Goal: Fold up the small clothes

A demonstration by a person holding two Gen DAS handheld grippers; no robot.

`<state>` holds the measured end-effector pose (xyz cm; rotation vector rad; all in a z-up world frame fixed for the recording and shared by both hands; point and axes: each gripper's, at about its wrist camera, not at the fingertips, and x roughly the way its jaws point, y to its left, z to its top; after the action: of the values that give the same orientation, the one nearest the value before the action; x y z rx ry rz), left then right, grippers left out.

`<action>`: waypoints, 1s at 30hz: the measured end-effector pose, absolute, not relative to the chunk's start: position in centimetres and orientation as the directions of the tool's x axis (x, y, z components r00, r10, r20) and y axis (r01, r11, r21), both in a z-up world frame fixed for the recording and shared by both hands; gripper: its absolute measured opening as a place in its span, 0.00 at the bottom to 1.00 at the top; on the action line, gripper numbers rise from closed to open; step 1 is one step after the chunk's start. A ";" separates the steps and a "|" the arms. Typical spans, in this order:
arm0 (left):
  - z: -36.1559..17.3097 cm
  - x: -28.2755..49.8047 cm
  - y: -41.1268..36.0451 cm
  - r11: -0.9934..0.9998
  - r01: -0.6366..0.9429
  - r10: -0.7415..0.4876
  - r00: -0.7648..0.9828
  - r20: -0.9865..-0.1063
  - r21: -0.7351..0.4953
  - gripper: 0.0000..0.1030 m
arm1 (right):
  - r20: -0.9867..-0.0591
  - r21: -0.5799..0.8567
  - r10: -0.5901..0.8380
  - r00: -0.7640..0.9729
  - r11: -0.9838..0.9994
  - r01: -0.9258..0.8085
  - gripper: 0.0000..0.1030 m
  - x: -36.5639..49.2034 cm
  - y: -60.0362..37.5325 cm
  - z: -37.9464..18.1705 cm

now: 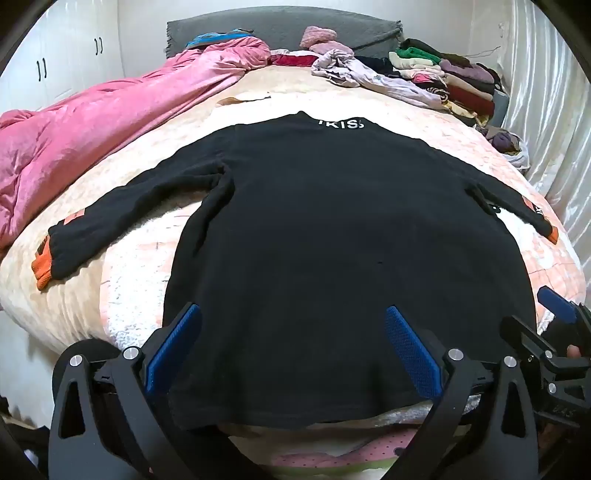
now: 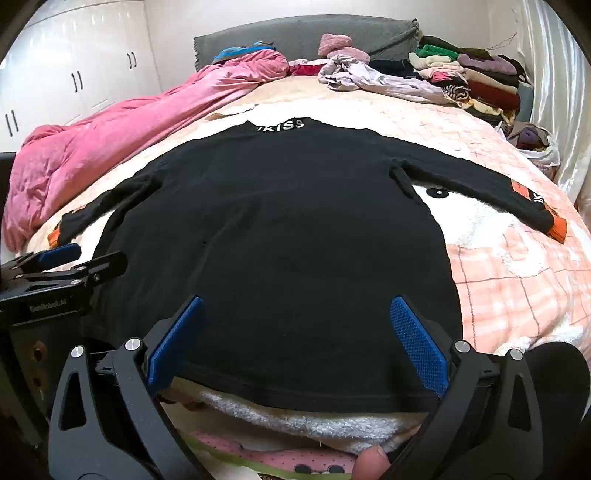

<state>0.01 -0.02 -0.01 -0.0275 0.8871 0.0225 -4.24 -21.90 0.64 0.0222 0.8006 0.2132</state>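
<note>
A black long-sleeved top (image 1: 332, 229) lay spread flat and back-up on the bed (image 1: 129, 291), its hem toward the cameras and its collar, with white lettering (image 1: 341, 123), toward the grey headboard (image 1: 280, 27). Both sleeves were stretched outward; the left sleeve (image 1: 122, 218) ended in an orange cuff (image 1: 41, 271), and the right sleeve (image 2: 480, 192) ended in an orange cuff (image 2: 557, 229) near the bed's right edge. The bed was covered by a pale fleecy blanket with pink checks (image 2: 517, 280).

The left hand-held gripper (image 1: 293, 332) hung above the hem on the top's left half, its blue pads (image 1: 173, 347) set wide apart with only the flat fabric showing between them; nothing was gripped. The right hand-held gripper (image 2: 297, 328) hung likewise above the hem on the right half, its blue pads (image 2: 417, 343) equally far apart and holding nothing. Each gripper appeared at the edge of the other's view, so the two stood side by side. A fingertip (image 2: 371, 461) showed at the bottom edge of the right wrist view.

A crumpled pink quilt (image 1: 92, 125) lay along the bed's left side. A loose lilac garment (image 1: 369, 74) lay near the headboard, and a stack of folded clothes (image 1: 458, 81) stood at the far right corner beside a pale curtain (image 1: 546, 122). White wardrobe doors (image 2: 74, 66) stood at left.
</note>
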 end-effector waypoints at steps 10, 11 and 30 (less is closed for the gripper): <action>0.0 0.0 -1.0 0.999 -0.035 0.009 0.631 -0.776 -0.018 0.96 | -0.701 0.099 0.195 0.686 0.979 -0.178 0.92 -4.5 -21.9 0.9; -0.1 0.0 -0.8 0.999 -0.033 0.002 0.632 -0.775 -0.024 0.96 | -0.701 0.099 0.195 0.686 0.979 -0.177 0.92 -4.5 -22.5 1.3; 0.0 -0.2 0.1 0.999 -0.027 -0.006 0.638 -0.770 -0.031 0.96 | -0.691 0.104 0.185 0.699 0.982 -0.157 0.92 -4.5 -22.9 1.3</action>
<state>-0.22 0.07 0.02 -0.0406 0.8790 0.0120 -4.51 -22.86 1.29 0.0378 0.7743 0.1905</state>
